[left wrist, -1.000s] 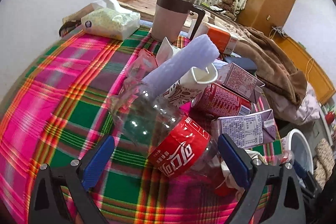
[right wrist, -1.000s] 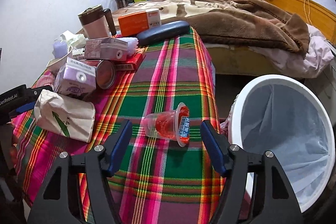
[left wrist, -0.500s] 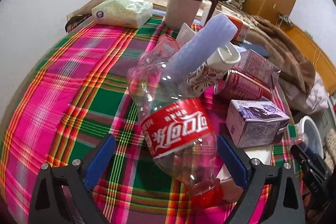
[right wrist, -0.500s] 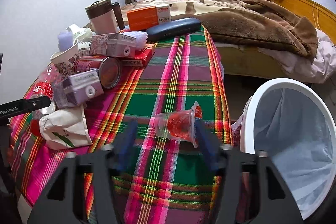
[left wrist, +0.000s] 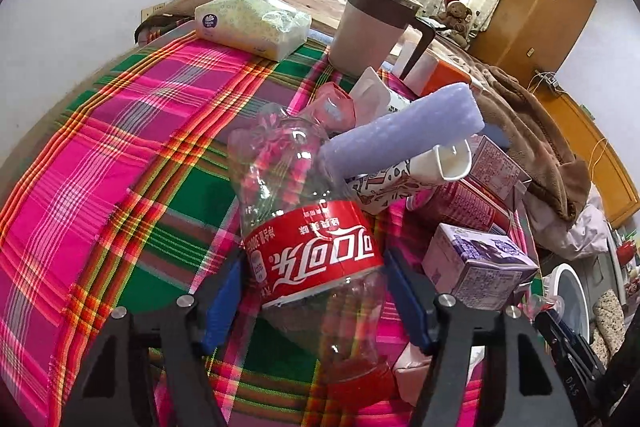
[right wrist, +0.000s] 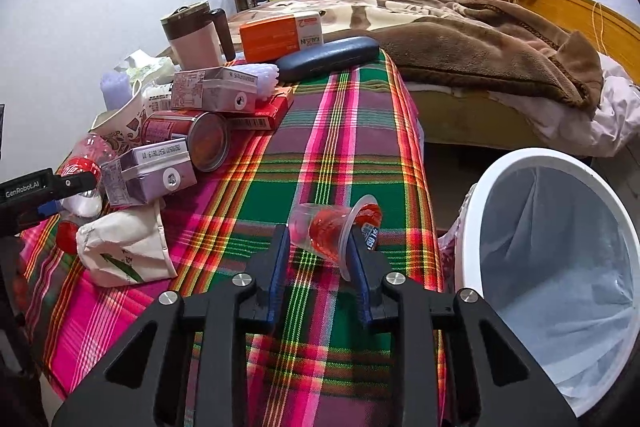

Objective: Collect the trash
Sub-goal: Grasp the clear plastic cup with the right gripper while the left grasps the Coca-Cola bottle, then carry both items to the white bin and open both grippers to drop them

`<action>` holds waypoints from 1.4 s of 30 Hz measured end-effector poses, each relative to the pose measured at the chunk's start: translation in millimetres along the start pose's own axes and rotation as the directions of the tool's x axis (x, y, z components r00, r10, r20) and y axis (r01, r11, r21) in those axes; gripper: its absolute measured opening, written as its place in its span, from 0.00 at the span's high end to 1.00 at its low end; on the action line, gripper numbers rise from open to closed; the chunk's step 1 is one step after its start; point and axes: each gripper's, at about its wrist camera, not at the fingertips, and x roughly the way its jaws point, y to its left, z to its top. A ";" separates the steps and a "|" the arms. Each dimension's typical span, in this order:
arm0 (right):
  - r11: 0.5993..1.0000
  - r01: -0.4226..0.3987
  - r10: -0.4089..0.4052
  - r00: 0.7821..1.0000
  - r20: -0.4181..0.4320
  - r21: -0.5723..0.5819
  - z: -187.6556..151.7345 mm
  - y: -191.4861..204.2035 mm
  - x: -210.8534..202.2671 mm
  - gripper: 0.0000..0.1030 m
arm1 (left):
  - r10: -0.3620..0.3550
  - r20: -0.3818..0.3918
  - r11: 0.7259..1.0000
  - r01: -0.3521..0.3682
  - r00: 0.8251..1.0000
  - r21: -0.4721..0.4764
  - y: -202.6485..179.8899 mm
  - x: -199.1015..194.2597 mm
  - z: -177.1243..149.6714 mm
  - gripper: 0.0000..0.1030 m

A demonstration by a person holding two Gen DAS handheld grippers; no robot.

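Observation:
My left gripper (left wrist: 314, 291) is shut on an empty clear cola bottle (left wrist: 308, 219) with a red label and red cap, lying on the plaid tablecloth (left wrist: 120, 155). The bottle also shows in the right wrist view (right wrist: 82, 163). My right gripper (right wrist: 318, 247) is shut on a small clear plastic cup (right wrist: 326, 231) with red jelly and a peeled lid, lying on its side. A white bin (right wrist: 516, 163) with a grey liner stands just right of the table.
Trash is piled mid-table: a purple carton (left wrist: 476, 267), a red can (right wrist: 192, 135), a paper cup (left wrist: 400, 179) with a lilac roll (left wrist: 400, 131), a white paper bag (right wrist: 124, 251). A tissue pack (left wrist: 252, 23), mug (left wrist: 372, 27), orange box (right wrist: 280, 35) and glasses case (right wrist: 328, 57) stand behind. A bed lies beyond.
Both grippers have closed: the left one moved in and shut on the cola bottle, the right one moved forward and shut on the jelly cup.

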 end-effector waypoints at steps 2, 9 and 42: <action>1.000 0.001 -0.001 1.000 0.004 0.001 -0.2 0.6 -0.1 0.82 | -0.009 0.000 1.000 0.009 1.000 -0.020 3.1 -1.5 -0.1 0.33; 1.000 -0.019 0.019 0.999 0.035 0.002 -0.6 0.9 -6.6 0.92 | 0.007 0.038 1.000 -0.008 0.999 0.011 4.8 -13.1 -6.7 0.34; 0.998 0.009 -0.022 0.967 0.254 0.055 2.2 -29.7 -95.0 0.93 | -0.225 0.127 0.911 0.162 0.966 0.378 -125.4 -107.3 -52.3 0.34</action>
